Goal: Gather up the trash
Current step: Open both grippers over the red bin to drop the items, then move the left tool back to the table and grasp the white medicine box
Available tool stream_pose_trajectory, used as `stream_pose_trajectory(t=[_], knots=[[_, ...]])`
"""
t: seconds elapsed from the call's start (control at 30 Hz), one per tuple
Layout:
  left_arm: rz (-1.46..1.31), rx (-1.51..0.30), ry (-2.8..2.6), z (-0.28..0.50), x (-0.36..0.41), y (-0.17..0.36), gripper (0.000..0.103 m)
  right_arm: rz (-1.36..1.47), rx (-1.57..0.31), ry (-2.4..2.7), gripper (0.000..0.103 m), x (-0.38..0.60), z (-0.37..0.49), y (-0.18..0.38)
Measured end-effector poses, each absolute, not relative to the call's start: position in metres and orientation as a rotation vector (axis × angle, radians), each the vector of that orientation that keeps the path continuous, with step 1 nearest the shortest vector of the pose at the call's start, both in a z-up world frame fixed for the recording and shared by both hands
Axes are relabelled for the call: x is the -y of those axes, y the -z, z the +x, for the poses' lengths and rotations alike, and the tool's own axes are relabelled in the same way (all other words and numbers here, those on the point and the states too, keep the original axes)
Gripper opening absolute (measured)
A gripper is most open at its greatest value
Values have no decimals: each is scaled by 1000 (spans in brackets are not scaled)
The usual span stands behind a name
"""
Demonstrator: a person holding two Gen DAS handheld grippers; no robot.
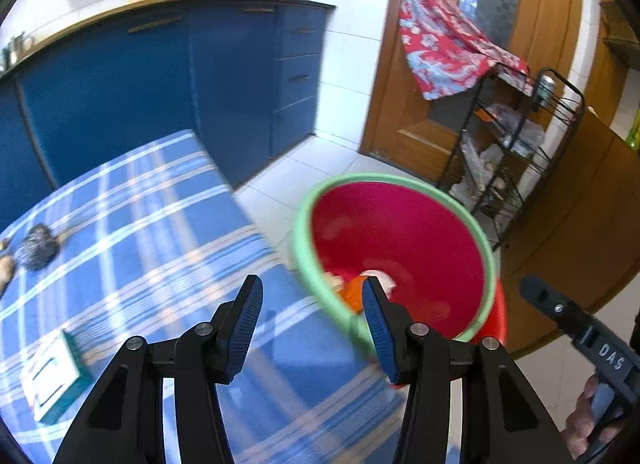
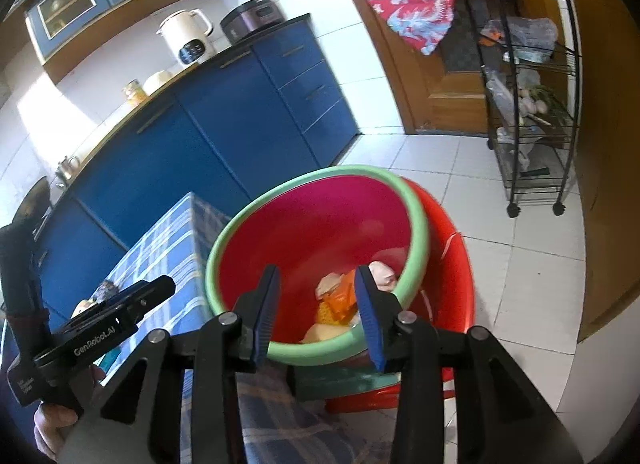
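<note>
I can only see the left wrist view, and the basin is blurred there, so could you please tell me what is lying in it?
Observer: The right wrist view shows the basin holding an orange wrapper, pale crumpled paper and a yellow piece.
Operator: Thank you. Is the right tool carrying anything?
Observer: No, the right tool is open, with nothing between its fingers.
Operator: What does the basin stand on?
Observer: A red plastic support, perhaps a stool, on the tiled floor.
</note>
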State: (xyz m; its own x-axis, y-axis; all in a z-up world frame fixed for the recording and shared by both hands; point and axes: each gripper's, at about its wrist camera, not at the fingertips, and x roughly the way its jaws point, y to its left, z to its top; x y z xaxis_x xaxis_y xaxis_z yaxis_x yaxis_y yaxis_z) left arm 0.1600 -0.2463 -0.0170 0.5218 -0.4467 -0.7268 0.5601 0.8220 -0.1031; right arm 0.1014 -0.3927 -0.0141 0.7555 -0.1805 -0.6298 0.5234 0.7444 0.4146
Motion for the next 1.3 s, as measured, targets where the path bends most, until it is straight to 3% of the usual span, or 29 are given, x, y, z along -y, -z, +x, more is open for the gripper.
stream_pose_trajectory(t=[0.87,1.3], knots=[[-3,-943,154,223,47,37,53,556,-678,295,42,327,126,11],[-62,-1012,201,193,27,46,53,532,-690,294,42,318,126,8]])
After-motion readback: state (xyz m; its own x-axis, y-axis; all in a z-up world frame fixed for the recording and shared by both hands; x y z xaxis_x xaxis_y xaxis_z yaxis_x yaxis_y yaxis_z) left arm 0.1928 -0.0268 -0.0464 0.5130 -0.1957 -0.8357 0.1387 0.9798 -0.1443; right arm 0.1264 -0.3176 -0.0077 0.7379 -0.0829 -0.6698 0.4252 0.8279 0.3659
